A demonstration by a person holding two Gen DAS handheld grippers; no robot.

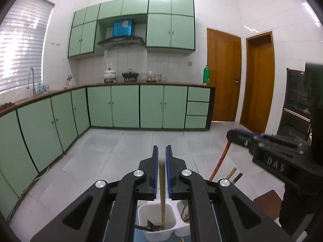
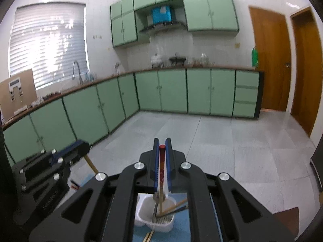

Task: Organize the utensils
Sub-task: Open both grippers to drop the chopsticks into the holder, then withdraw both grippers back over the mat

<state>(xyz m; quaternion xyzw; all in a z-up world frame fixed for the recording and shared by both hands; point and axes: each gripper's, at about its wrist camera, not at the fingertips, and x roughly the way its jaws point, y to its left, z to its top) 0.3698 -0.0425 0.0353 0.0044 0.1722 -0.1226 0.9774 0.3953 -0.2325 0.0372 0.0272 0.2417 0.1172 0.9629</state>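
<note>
L gripper [image 1: 161,157] is closed on a wooden utensil handle [image 1: 162,183], pads pinching it near the top end, the shaft hanging down into the left compartment of the white utensil caddy [image 1: 141,211], where dark utensil heads lie at the bottom; can't tell what sort of head this one has. R gripper [image 2: 162,147] is likewise clamped on a red-tipped chopstick [image 2: 161,169], held high near its red cap, lower end down in the perforated compartment of the same caddy alongside a metal spoon [image 2: 156,198] and a couple of leaning sticks. Judgement: both pieces are light, stiff and thin, so weight's no issue, but a smooth lacquered stick can swivel or slide between flat pads if held at one end only; grip nearer mid-shaft w/ firm squeeze gives better control of the tip. The wooden handle looks a bit grippier. The caddy is light plastic and prob. shifts or tips if a utensil drags on its wall. More chopsticks [image 2: 148,237] lie on the blue mat [image 2: 181,234] in front of the caddy; tabletop edge barely in view.
</note>
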